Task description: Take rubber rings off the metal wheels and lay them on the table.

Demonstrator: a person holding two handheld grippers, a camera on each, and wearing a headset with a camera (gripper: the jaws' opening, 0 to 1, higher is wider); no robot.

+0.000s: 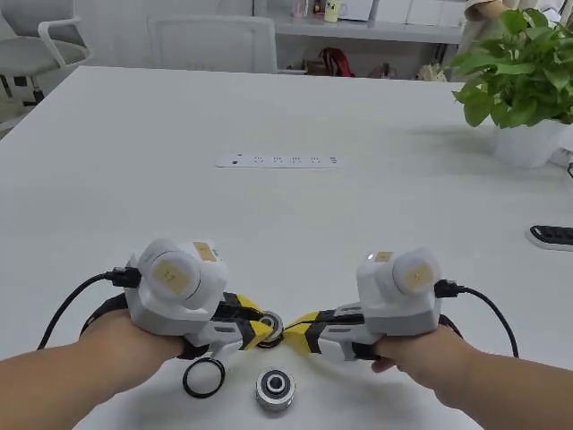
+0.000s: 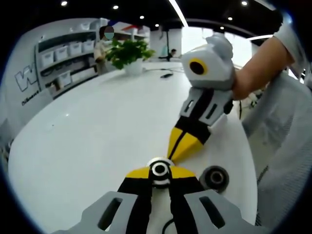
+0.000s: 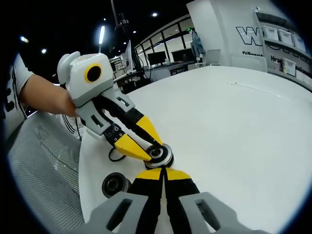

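Note:
My left gripper [image 1: 266,327] [image 2: 160,173] is shut on a small metal wheel [image 1: 272,323] [image 2: 160,168] [image 3: 161,155] that carries a black rubber ring, held just above the white table [image 1: 295,224]. The right gripper [image 1: 295,328] [image 3: 164,171] is shut, and its yellow tips touch that wheel's rim from the opposite side; I cannot tell whether they pinch the ring. Below them, a second wheel [image 1: 275,389] [image 2: 215,178] [image 3: 115,185] with its ring on lies on the table. A loose black rubber ring [image 1: 204,377] [image 3: 114,157] lies to its left.
A white power strip [image 1: 279,161] lies mid-table. A potted plant [image 1: 524,81] stands at the far right, with a black device [image 1: 551,236] at the right edge. Chairs [image 1: 210,40] stand beyond the far edge. The near table edge is just under my hands.

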